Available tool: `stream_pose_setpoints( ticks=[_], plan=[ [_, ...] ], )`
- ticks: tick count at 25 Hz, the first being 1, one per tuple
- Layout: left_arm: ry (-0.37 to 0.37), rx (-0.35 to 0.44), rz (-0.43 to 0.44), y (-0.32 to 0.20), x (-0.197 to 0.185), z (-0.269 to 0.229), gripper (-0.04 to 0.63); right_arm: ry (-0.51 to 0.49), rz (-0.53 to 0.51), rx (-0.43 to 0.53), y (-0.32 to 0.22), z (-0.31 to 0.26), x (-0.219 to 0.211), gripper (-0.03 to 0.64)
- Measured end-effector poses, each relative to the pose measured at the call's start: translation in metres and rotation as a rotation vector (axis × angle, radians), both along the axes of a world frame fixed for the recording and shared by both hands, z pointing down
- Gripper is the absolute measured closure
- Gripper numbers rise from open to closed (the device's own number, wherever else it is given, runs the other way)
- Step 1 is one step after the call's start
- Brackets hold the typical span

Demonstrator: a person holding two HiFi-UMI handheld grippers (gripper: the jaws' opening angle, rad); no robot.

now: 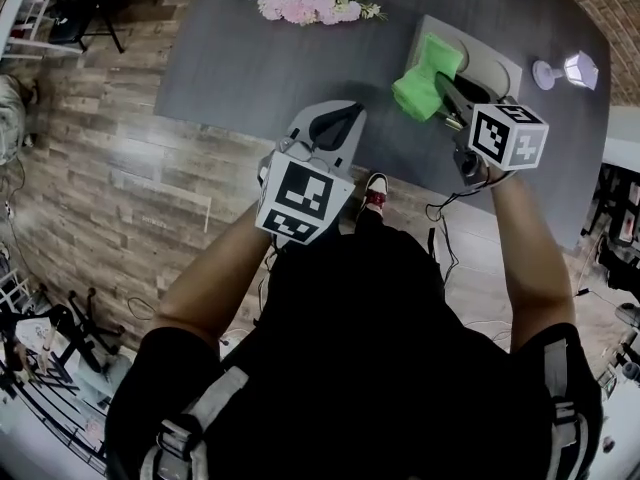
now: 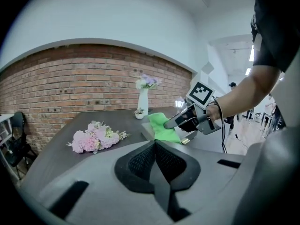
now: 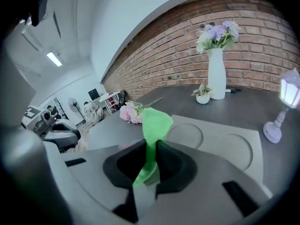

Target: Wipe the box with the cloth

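Right tongs pinch the green cloth over the box just ahead, wiping apparently hardly begun; left tongs closed, empty.

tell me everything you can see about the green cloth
The bright green cloth looks like soft, thin fabric, plain, with no print visible. It is bunched and folded, not spread flat. The right gripper has its jaws shut on a gathered part of it, and the free end sticks out past them. It lies over the left part of the flat grey box with round recesses and seems to touch the box's top.
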State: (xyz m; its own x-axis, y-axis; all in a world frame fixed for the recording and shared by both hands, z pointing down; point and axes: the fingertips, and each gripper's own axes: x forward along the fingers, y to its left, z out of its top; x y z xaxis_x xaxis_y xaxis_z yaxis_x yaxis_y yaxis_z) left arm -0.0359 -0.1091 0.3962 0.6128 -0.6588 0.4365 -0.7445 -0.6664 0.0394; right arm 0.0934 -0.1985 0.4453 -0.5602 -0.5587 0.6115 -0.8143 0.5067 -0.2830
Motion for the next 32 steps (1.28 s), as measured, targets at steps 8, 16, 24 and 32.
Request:
stream_pose_setpoints(
  ticks=[8, 16, 24, 32],
  plan=[
    [-0.003, 0.001, 0.061, 0.000, 0.059, 0.000, 0.586, 0.010, 0.046, -0.012, 0.012, 0.004, 0.058, 0.561],
    [-0.004, 0.002, 0.113, 0.001, 0.120, 0.000, 0.586, 0.011, 0.114, -0.019, 0.023, 0.008, 0.129, 0.561],
    [0.001, 0.028, 0.158, 0.004, 0.183, -0.011, 0.586, 0.019, 0.155, -0.018, 0.038, 0.006, 0.194, 0.561],
    [-0.003, 0.015, 0.178, 0.013, 0.225, -0.008, 0.586, 0.016, 0.172, -0.014, 0.046, 0.009, 0.239, 0.561]
  ],
)
